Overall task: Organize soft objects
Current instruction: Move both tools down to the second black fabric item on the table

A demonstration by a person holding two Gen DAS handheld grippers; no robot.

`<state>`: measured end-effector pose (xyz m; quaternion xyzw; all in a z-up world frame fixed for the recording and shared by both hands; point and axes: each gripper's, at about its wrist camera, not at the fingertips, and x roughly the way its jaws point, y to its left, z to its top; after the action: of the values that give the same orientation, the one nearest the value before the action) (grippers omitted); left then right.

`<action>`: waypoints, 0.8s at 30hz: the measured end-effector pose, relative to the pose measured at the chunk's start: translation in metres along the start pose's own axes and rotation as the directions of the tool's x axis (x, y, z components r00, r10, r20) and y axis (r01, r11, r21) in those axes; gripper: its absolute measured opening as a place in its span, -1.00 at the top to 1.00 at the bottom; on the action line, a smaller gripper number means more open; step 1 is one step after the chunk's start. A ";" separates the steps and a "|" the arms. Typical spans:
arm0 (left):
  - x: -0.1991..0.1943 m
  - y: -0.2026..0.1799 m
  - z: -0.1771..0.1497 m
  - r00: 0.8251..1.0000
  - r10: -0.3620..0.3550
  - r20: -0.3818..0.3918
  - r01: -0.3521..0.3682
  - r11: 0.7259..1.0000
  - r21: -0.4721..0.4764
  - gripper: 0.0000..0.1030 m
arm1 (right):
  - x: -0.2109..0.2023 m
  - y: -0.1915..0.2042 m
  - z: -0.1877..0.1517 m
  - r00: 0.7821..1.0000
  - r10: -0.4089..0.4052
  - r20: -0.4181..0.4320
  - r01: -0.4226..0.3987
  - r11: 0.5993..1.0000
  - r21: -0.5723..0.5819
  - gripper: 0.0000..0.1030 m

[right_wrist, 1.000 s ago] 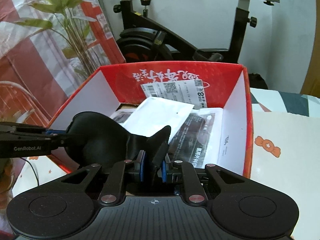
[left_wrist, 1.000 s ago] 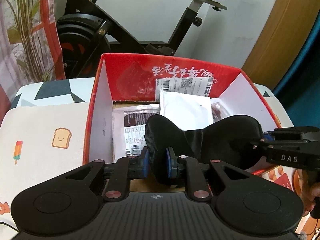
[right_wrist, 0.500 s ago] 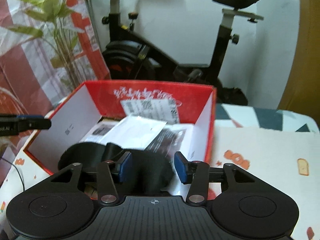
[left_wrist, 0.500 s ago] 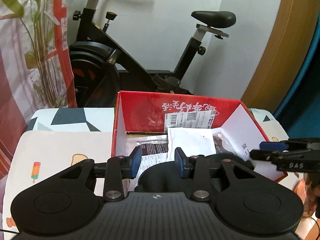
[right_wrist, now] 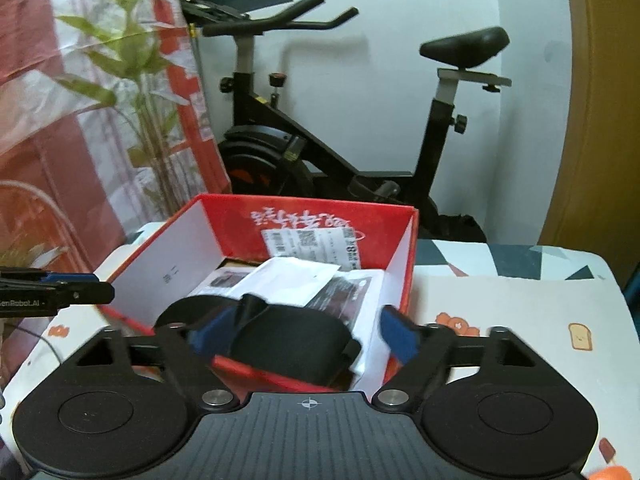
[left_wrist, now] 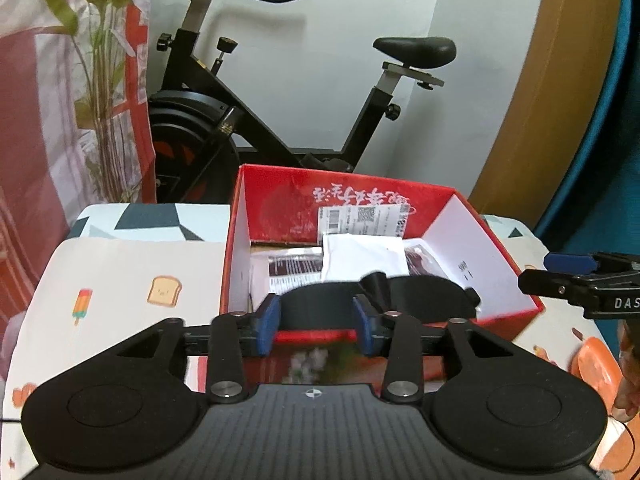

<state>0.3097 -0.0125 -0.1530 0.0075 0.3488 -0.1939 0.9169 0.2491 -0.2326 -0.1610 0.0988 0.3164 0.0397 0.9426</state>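
Note:
A black sleep mask (left_wrist: 420, 296) lies in the near end of the red cardboard box (left_wrist: 280, 208), on top of white and dark packets (left_wrist: 362, 256). My left gripper (left_wrist: 316, 320) hangs just in front of the box's near wall. Its jaws are opening and the blue pads press on nothing. In the right wrist view the mask (right_wrist: 288, 336) sags over the near rim of the box (right_wrist: 304, 216). My right gripper (right_wrist: 302, 332) is spread wide in front of it, still opening, and grips nothing. Each gripper shows at the edge of the other's view (left_wrist: 538, 270) (right_wrist: 100, 285).
The box stands on a table covered by a cloth (left_wrist: 120, 280) printed with toast and ice lollies. An exercise bike (left_wrist: 280, 120) stands behind the table, a leafy plant (right_wrist: 132, 80) at the left and a wooden door (right_wrist: 592, 120) at the right. A hand (left_wrist: 628, 380) shows at the right edge.
Both grippers were shut on the ends of the mask over the box. They have let go, opened, and drawn back and up, and the mask now rests in the box.

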 end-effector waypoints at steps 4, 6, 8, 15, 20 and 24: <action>-0.019 -0.001 -0.022 1.000 0.001 0.025 -0.001 1.000 -0.003 -0.12 | -0.014 0.012 -0.015 1.000 0.012 -0.010 -0.012 1.000 -0.010 -0.91; -0.026 -0.002 -0.034 1.000 0.003 0.026 -0.002 1.000 -0.002 -0.50 | -0.020 0.018 -0.023 1.000 0.015 -0.005 -0.015 1.000 -0.007 -0.99; -0.030 -0.003 -0.047 1.000 -0.009 0.021 0.009 1.000 -0.006 -0.64 | -0.023 0.021 -0.033 1.000 0.027 -0.016 -0.027 1.000 -0.003 -0.99; -0.030 -0.005 -0.082 1.000 -0.007 -0.024 0.007 1.000 -0.018 -0.67 | -0.016 0.028 -0.073 0.992 0.043 -0.119 -0.042 0.999 0.014 -0.99; -0.024 0.002 -0.102 0.997 -0.013 -0.075 0.006 0.996 -0.091 -0.67 | -0.009 0.030 -0.100 0.982 0.059 -0.182 -0.056 0.998 0.023 -0.99; -0.019 0.002 -0.119 0.993 -0.021 -0.120 0.006 0.992 -0.125 -0.67 | -0.008 0.032 -0.115 0.971 0.082 -0.226 -0.078 0.997 0.030 -0.97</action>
<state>0.2221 0.0132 -0.2309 -0.0404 0.4151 -0.1773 0.8914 0.1729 -0.1839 -0.2397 0.1160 0.4181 0.0854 0.8969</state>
